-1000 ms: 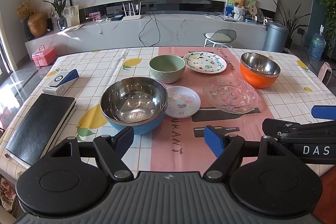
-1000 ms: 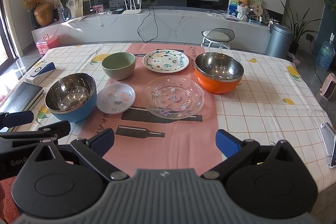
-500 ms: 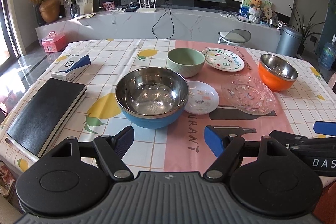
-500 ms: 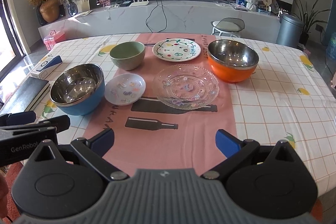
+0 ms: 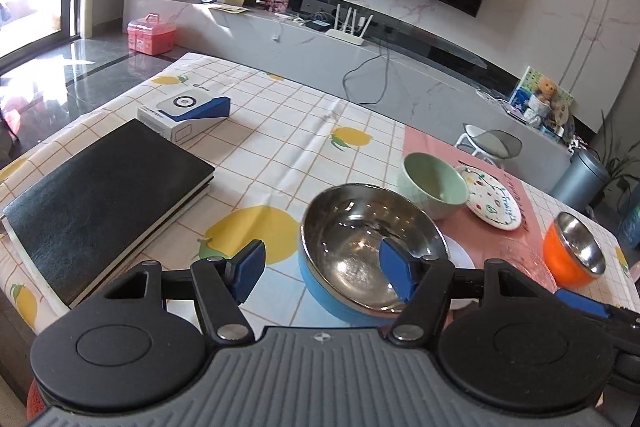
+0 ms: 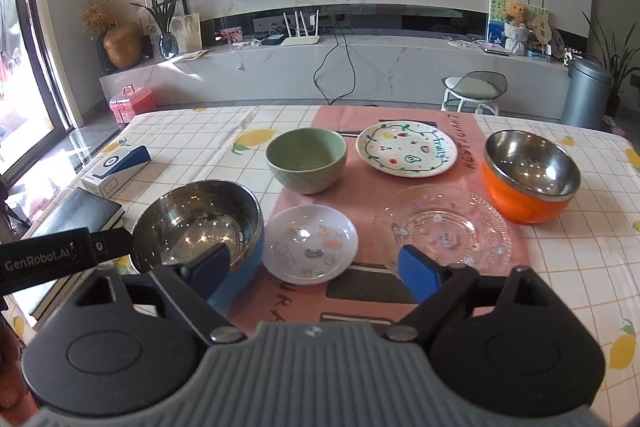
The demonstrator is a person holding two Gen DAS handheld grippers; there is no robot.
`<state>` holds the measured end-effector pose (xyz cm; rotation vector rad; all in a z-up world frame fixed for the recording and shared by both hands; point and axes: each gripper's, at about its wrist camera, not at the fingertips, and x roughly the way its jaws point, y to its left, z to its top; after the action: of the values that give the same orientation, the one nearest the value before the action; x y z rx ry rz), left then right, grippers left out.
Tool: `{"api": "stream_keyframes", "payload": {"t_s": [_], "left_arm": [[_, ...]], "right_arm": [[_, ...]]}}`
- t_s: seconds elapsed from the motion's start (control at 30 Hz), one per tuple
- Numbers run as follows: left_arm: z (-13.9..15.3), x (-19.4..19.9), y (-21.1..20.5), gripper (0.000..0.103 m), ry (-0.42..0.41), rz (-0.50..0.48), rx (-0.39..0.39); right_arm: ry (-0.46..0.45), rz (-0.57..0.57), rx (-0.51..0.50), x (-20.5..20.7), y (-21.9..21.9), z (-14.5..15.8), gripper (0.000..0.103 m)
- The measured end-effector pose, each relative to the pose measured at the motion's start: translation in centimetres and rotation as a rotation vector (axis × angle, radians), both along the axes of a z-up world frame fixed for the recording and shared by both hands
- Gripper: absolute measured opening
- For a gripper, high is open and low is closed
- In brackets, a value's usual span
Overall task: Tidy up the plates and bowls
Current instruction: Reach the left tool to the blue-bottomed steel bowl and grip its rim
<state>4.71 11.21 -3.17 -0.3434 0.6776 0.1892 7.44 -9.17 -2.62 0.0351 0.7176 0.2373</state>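
Observation:
A blue steel-lined bowl [image 5: 360, 255] [image 6: 200, 223] stands at the table's front left. My left gripper [image 5: 322, 275] is open, its right finger over the bowl's inside, its left finger outside the rim. My right gripper [image 6: 314, 271] is open and empty above a small white patterned dish [image 6: 310, 243]. A green bowl [image 6: 306, 159], a painted white plate [image 6: 406, 149], a clear glass plate [image 6: 442, 227] and an orange steel-lined bowl [image 6: 530, 175] stand further back and right.
A black notebook [image 5: 100, 203] and a white-and-blue box [image 5: 184, 111] lie on the table's left side. The left gripper's body [image 6: 52, 259] shows at the left of the right wrist view. The tablecloth [image 5: 288, 147] is checked, with a pink runner.
My left gripper has moved forward and tilted, closing in on the blue bowl's rim. My right gripper has moved forward over the small white dish. Both stay open.

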Motion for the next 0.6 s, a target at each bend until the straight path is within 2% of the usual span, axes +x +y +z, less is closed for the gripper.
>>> {"api": "stream_keyframes", "payload": {"t_s": [0.1, 0.17, 0.23, 0.3, 0.4, 0.53, 0.6], "left_arm": [[-0.5, 1.1, 0.8, 0.075, 0.009, 0.0, -0.023], [-1.0, 1.9, 1.5, 0.071, 0.031, -0.009, -0.072], [-1.9, 2.6, 2.1, 0.066, 0.068, -0.004, -0.121], [-2.7, 3.1, 2.5, 0.054, 0.098, 0.006, -0.15], [-3.6, 3.6, 2.8, 0.042, 0.127, 0.01, -0.169], [-4.0, 4.0, 3.0, 0.031, 0.124, 0.006, -0.183], [-4.1, 4.2, 3.2, 0.024, 0.121, 0.0, -0.191]], "right_arm": [[0.06, -0.003, 0.015, 2.0, 1.4, -0.6, 0.069], [0.098, 0.001, 0.041, 3.2, 2.0, -1.1, 0.057], [0.126, 0.006, 0.048, 4.1, 2.5, -1.6, 0.056], [0.148, 0.01, 0.052, 5.0, 3.1, -1.9, 0.05], [0.175, 0.013, 0.063, 6.0, 3.7, -2.6, 0.043], [0.22, 0.019, 0.081, 7.1, 4.6, -3.7, 0.025], [0.237, 0.028, 0.09, 7.3, 4.8, -4.0, 0.02]]}}
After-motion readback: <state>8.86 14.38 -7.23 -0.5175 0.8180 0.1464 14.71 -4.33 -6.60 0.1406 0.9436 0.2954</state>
